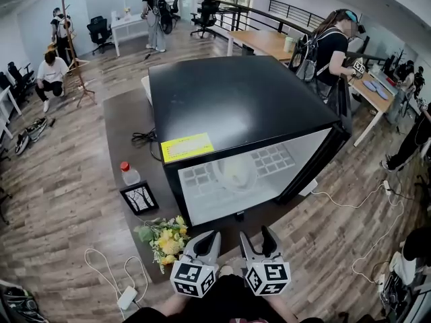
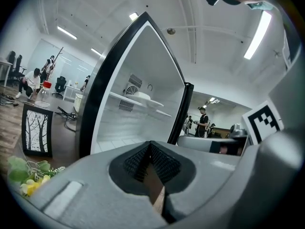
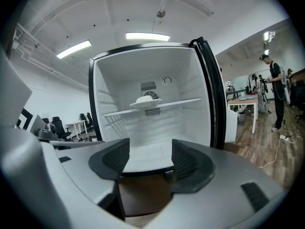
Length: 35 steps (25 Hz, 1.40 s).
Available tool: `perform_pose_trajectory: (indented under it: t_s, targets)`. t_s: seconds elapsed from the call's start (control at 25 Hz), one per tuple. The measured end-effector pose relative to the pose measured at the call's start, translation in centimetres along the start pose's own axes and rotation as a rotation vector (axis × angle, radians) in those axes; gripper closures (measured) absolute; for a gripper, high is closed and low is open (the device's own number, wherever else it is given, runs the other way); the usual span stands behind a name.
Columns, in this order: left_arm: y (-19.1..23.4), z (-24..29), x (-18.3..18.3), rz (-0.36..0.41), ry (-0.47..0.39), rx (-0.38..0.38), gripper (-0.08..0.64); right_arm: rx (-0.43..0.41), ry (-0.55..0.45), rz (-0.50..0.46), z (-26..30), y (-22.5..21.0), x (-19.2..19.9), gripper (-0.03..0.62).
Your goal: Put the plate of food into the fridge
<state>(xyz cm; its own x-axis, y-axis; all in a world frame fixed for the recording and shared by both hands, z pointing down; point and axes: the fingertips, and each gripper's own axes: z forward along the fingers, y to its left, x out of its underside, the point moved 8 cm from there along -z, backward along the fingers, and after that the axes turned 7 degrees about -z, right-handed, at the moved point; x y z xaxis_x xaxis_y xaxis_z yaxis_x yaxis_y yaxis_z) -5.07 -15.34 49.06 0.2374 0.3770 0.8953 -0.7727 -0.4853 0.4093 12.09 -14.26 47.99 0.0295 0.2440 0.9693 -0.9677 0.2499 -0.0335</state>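
Head view shows me the fridge (image 1: 242, 106) on the worktop (image 1: 121, 133), with its door (image 1: 316, 170) swung wide open toward the right edge. The plate of food (image 3: 145, 100) already sits inside, at the middle of the 1 shelf (image 3: 183, 102).

I have the 2 claws side by side at the worktop's near edge, in front of the opening and clear of the fridge. The left claw (image 1: 209, 236) has its pads pressed together with nothing between them. The right claw (image 1: 257, 234) has its pads apart and empty, and the right gripper view looks between them at the fridge floor.

Along the fridge's left side stand a red-capped bottle (image 1: 129, 173) and a picture frame (image 1: 139, 198). Flowers (image 1: 165, 237) lie at the near-left corner, just beside the left claw.
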Motion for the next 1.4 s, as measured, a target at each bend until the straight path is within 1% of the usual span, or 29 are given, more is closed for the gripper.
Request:
perform_pose_trajectory:
  t_s: [0.08, 0.24, 0.36, 0.48, 0.64, 0.68, 0.76, 0.8, 0.92, 1.0, 1.12, 1.4]
  targets:
    - [-0.2, -0.2, 0.0, 0.0, -0.002, 0.005, 0.554, 0.016, 0.008, 0.0, -0.4, 0.0, 0.3, 0.328]
    - [-0.3, -0.4, 0.1, -0.032, -0.016, 0.007, 0.554, 0.045, -0.004, -0.017, -1.0, 0.2, 0.7, 0.357]
    - [-0.7, -0.3, 0.5, -0.013, -0.006, 0.022, 0.554, 0.053, -0.003, -0.036, -1.2, 0.6, 0.9, 0.397]
    - [-1.1, -0.3, 0.8, 0.005, 0.008, 0.038, 0.554, 0.052, 0.007, -0.037, -1.3, 1.2, 0.9, 0.416]
    - [-1.7, -0.2, 1.0, 0.023, 0.01, 0.061, 0.554, 0.083, 0.008, -0.05, -1.7, 1.2, 1.0, 0.462]
    - [-1.8, -0.2, 1.0, 0.024, 0.009, 0.064, 0.554, 0.097, 0.002, -0.052, -1.9, 1.2, 1.1, 0.476]
    - [-1.8, -0.3, 1.2, 0.025, 0.012, 0.065, 0.554, 0.128, -0.007, -0.06, -2.3, 1.1, 1.1, 0.536]
    - [-1.8, -0.4, 1.2, 0.026, 0.013, 0.065, 0.554, 0.139, -0.002, -0.065, -2.4, 1.0, 1.2, 0.552]
    - [-1.9, -0.5, 1.4, 0.031, 0.014, 0.067, 0.554, 0.155, 0.047, -0.046, -2.3, 0.6, 1.9, 0.568]
    - [-2.0, -0.6, 1.5, 0.035, 0.014, 0.069, 0.554, 0.168, 0.062, -0.028, -2.5, 0.3, 2.3, 0.58]
    - [-2.0, -0.6, 1.7, 0.036, 0.018, 0.069, 0.554, 0.178, 0.056, -0.037, -2.8, 0.4, 2.4, 0.583]
    - [-2.3, -0.2, 1.9, 0.043, 0.024, 0.079, 0.554, 0.171, 0.043, -0.063, -2.8, 0.6, 2.4, 0.584]
